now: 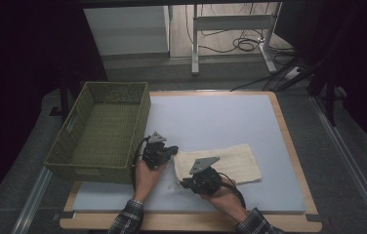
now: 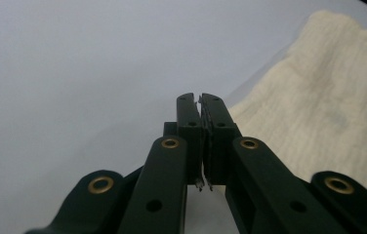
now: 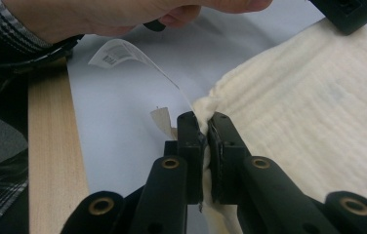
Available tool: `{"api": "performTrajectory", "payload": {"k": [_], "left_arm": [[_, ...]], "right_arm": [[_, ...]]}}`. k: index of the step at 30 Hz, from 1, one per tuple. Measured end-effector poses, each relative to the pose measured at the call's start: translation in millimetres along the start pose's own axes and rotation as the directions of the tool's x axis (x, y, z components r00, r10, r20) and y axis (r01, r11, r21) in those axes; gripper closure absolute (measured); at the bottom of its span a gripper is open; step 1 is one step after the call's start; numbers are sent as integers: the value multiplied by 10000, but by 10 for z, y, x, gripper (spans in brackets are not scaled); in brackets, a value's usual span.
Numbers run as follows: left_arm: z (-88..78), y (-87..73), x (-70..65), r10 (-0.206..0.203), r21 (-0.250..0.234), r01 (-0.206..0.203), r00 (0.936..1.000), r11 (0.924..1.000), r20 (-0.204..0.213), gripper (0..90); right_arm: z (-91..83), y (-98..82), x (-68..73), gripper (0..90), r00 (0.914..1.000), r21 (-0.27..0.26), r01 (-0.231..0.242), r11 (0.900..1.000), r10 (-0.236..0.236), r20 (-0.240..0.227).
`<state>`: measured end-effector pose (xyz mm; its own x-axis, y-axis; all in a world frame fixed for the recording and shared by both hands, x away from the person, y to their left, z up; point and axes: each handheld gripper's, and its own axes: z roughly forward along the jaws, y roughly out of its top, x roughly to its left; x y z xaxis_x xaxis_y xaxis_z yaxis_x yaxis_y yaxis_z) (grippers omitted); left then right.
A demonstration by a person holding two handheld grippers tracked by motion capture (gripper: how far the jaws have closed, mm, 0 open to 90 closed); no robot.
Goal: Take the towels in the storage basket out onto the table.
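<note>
On the pale mat (image 1: 230, 117), a cream cloth (image 1: 230, 163) lies flat toward the near right, beside a green woven basket (image 1: 101, 131) at the left. At the cloth's near left corner, the right gripper (image 3: 204, 122) has its jaws clenched on the cloth's edge, next to a white label (image 3: 115, 52). By the far left corner, the left gripper (image 2: 200, 101) has its jaws pressed together just off the cloth; whether they pinch anything I cannot tell.

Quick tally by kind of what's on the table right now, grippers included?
Cream cloth: 1
Green woven basket: 1
Grippers: 2, left gripper and right gripper
Total: 4
</note>
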<state>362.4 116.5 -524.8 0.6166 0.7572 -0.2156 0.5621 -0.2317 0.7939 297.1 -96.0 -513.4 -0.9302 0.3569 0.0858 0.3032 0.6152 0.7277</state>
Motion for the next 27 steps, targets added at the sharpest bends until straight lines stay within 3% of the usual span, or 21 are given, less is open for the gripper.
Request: {"api": "performTrajectory", "payload": {"k": [10, 16, 27], "left_arm": [[99, 224, -170, 624, -235, -617, 9976, 9978, 290, 877], [201, 326, -270, 801, -310, -787, 9956, 9964, 477, 876], [398, 496, -448, 1179, -298, -1160, 9902, 9928, 747, 874]], "right_arm": [[-319, -69, -88, 846, 9992, -504, -238, 9984, 254, 310], [-508, -165, -191, 845, 9971, -810, -635, 9947, 666, 366], [-739, -294, -271, 844, 9924, -1007, -841, 9914, 924, 812]]}}
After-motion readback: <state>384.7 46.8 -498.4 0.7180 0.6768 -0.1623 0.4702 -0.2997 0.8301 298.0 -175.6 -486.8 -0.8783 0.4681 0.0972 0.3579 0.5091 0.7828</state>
